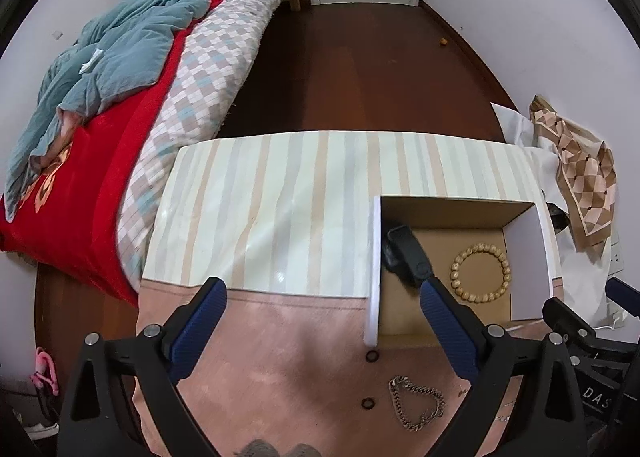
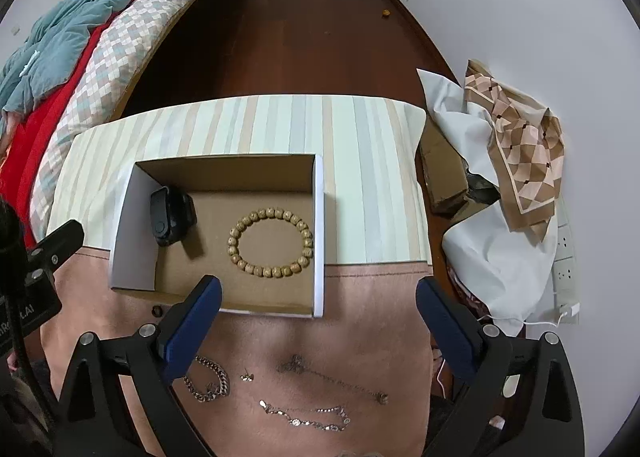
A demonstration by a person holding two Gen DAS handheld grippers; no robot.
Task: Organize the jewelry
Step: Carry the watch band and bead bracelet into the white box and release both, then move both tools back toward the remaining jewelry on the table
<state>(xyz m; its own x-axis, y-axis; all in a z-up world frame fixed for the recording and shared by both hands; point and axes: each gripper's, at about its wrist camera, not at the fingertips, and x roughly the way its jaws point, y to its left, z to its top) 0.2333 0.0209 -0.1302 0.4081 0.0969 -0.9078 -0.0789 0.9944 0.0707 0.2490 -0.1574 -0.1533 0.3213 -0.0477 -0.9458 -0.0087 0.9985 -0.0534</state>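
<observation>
In the left wrist view, the black watch (image 1: 404, 257) at centre right is partly hidden – a box wall (image 1: 374, 269) and a blue finger (image 1: 444, 321) cover parts of it. At the bottom edge a grey patterned patch (image 1: 276, 450) is cut off. In the right wrist view, the small earring (image 2: 247, 377) at lower centre is too tiny to make out – the chain (image 2: 208, 381) beside it runs under a finger.

Both grippers have black frames with silver screws and blue ribbed fingers (image 1: 198, 331).

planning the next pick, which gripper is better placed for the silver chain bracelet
Left, probably: the silver chain bracelet lies just inside its open right finger. The right gripper is open too, with the bracelet beyond its left finger.
</observation>
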